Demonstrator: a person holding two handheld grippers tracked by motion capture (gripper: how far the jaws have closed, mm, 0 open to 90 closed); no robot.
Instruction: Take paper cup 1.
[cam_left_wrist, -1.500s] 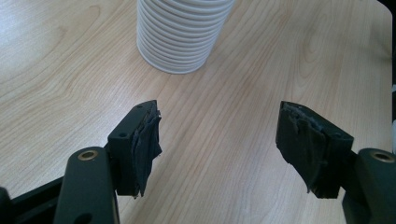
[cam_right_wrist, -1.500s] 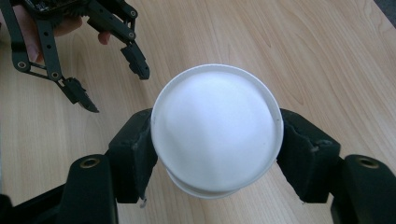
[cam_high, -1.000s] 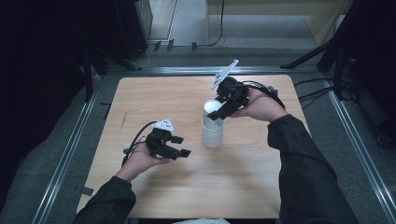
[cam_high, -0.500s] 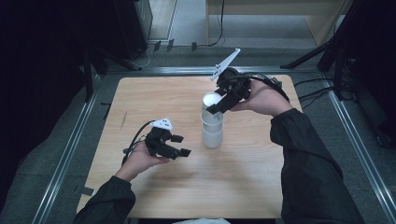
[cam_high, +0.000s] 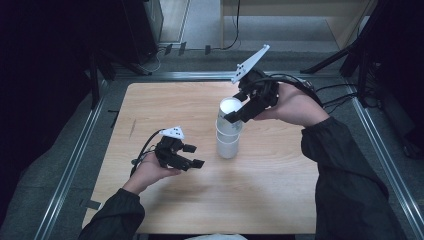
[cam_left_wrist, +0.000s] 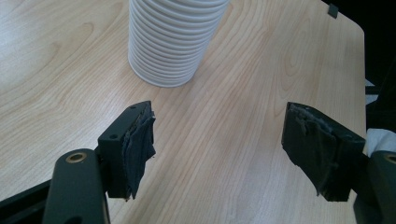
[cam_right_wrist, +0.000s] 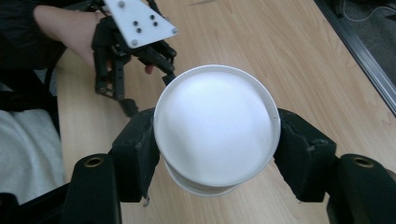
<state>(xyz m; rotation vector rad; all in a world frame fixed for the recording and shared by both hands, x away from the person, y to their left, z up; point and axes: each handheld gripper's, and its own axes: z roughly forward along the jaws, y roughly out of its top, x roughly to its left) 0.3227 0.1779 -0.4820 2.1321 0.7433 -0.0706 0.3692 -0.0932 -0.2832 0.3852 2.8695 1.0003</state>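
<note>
High view, nearest item: left gripper (cam_high: 192, 156), held low over the pale wooden table (cam_high: 165, 102) just left of the cups. Its jaws have just been opening and stand apart with nothing between them; the left gripper view shows only bare wood in the gap.

Next: stack of white ribbed paper cups (cam_high: 228, 142), upright near the table's middle; its ribbed base (cam_left_wrist: 169, 46) stands just beyond the left jaws.

Above it: top white paper cup (cam_right_wrist: 217, 128), clamped at the rim between the right gripper's (cam_high: 236, 112) two pads, raised partly out of the stack and apparently still nested in it.

Handling, by judgement: very light, thin-walled, easily crushed out of round by a hard squeeze. The ribs give some bite, though nested cups tend to cling. The stiffer rolled rim is the best hold, with the lower stack steadied at its ribbed wall.

Farthest: metal table frame (cam_high: 75, 160) and cables.
</note>
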